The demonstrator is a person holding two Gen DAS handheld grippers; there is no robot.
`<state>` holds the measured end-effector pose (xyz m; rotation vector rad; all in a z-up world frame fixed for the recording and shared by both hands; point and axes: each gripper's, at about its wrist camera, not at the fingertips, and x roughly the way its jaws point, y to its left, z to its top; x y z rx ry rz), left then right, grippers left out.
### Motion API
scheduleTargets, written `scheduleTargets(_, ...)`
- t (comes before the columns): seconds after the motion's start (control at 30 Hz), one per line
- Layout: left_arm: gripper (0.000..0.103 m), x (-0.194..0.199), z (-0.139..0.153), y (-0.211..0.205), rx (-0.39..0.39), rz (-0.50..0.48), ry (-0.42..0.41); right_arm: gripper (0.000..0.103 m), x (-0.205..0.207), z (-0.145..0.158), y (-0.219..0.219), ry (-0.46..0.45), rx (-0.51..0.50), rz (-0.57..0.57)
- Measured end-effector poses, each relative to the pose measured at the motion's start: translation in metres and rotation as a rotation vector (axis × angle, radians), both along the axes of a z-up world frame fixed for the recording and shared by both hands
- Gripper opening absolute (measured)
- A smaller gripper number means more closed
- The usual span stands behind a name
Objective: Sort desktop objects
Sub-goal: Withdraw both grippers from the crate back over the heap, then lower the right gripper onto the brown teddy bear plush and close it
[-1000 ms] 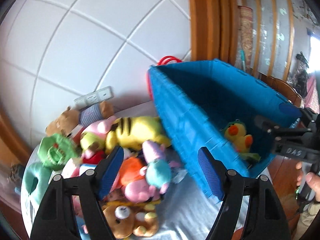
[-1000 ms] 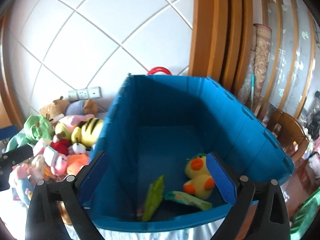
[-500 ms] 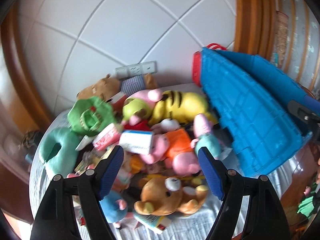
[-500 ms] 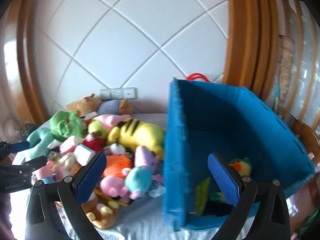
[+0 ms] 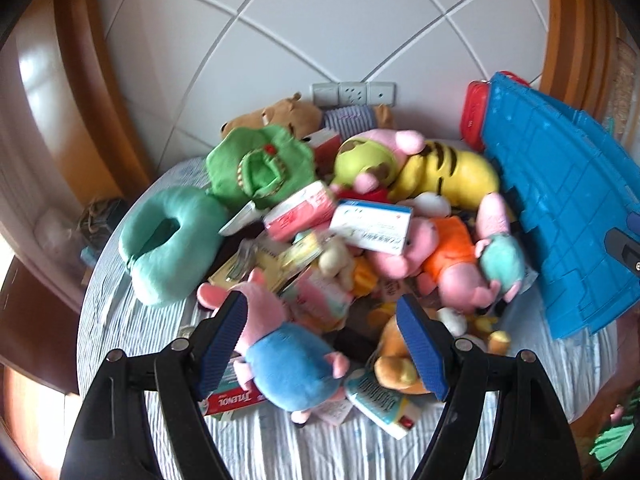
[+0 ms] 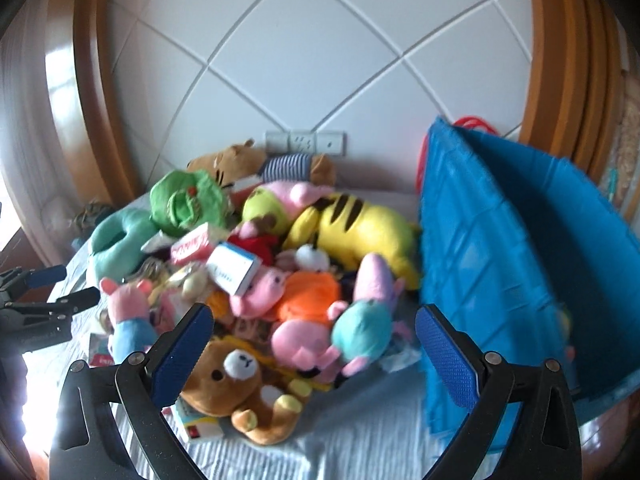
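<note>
A heap of plush toys and small boxes covers the striped cloth. My left gripper (image 5: 322,338) is open above a pink pig plush in a blue shirt (image 5: 288,360), with a brown bear (image 5: 400,356) by its right finger. My right gripper (image 6: 314,350) hangs open over the brown bear (image 6: 240,380) and a pink and teal plush (image 6: 360,336). A yellow striped tiger (image 6: 360,232), an orange-shirted pink plush (image 6: 304,292) and a white and blue box (image 6: 234,266) lie further back. The blue crate (image 6: 500,248) stands at the right.
A green neck pillow (image 5: 168,236) and a green frog-like plush (image 5: 260,164) lie at the left of the heap. A red basket (image 5: 474,110) sits behind the crate. Sockets (image 6: 306,142) are on the tiled wall. Loose boxes (image 5: 384,408) lie near the front edge.
Both grippers have swung left from the blue crate to the toy heap and come lower over it. The crate's inside has gone out of view. Both stayed open.
</note>
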<state>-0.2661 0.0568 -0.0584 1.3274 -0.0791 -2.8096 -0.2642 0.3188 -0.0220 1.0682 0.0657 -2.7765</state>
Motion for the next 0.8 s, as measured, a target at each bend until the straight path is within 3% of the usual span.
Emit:
scheduleTargets(0.23,0.077,-0.003,-0.035,-0.024,0.003,0.043,-0.079,0.102,-0.013,-0.052,-0.012,-0.126,-0.008,0.007)
scheduleTargets(0.53,0.077,-0.012,-0.085,0.014,-0.004,-0.065,-0.18,0.102,-0.013,-0.119,-0.007,-0.274,-0.011,-0.036)
scheduleTargets(0.73,0.077,-0.016,-0.111,0.044,-0.008,-0.142,-0.213,0.081,-0.012,-0.149,0.004,-0.35,-0.032,-0.059)
scheduleTargets(0.8,0.077,-0.018,-0.117,0.05,-0.005,-0.159,-0.221,0.08,-0.012,-0.156,0.006,-0.364,-0.041,-0.065)
